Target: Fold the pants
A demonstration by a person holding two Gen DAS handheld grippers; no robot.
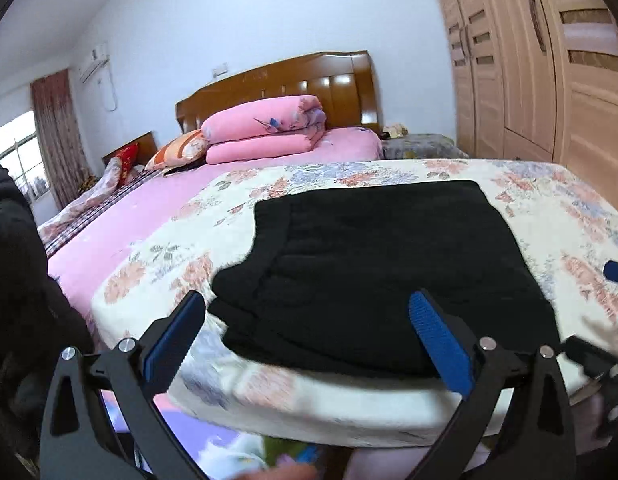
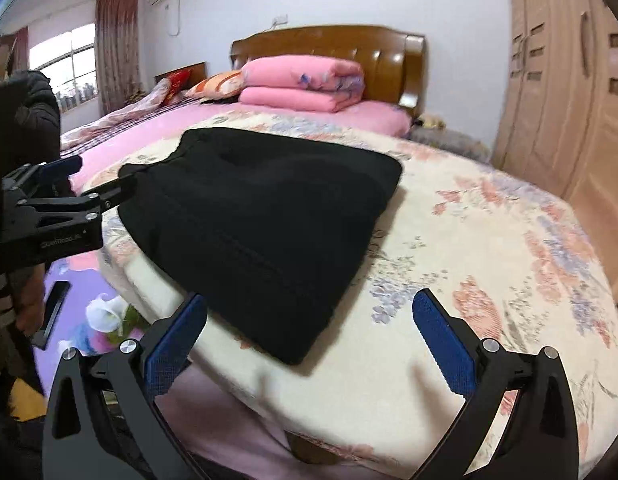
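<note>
The black pants (image 1: pixel 373 272) lie folded in a thick rectangular stack on the floral bedspread (image 1: pixel 569 216) near the foot of the bed; they also show in the right wrist view (image 2: pixel 265 216). My left gripper (image 1: pixel 307 302) is open and empty, its blue pads just above the near edge of the stack. It appears in the right wrist view (image 2: pixel 93 182) at the stack's left corner. My right gripper (image 2: pixel 309 306) is open and empty, hovering over the stack's near right corner. One of its blue fingertips (image 1: pixel 615 272) shows in the left wrist view.
A folded pink quilt (image 1: pixel 265 128) and pillows lie by the wooden headboard (image 1: pixel 309 80). A beige wardrobe (image 1: pixel 529 60) stands at the right. A purple floral floor mat (image 2: pixel 89 292) lies below the bed's foot. The floral bedspread (image 2: pixel 489 240) spreads right of the pants.
</note>
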